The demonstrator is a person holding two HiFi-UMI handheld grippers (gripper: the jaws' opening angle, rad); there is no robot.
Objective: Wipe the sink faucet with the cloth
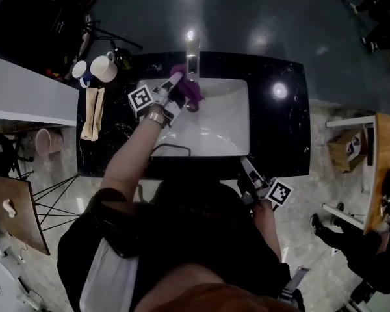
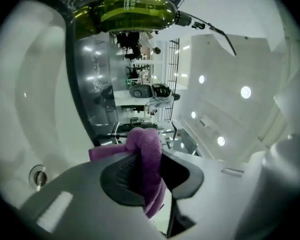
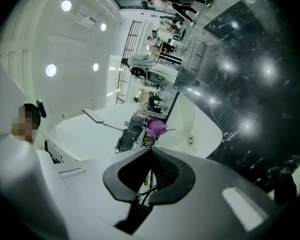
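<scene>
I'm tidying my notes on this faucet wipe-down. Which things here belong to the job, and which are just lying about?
Part of the job:
- purple cloth, clamped in the left tool
- faucet
- white sink

Just lying about:
- white mug
- tan packet on the black counter
- pink cup
- right tool, shut and empty

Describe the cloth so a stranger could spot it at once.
Start at the white sink basin in the black counter. At its back edge stands the chrome faucet; the cloth is beside it, clamped in the left gripper, the only purple thing there.
</scene>
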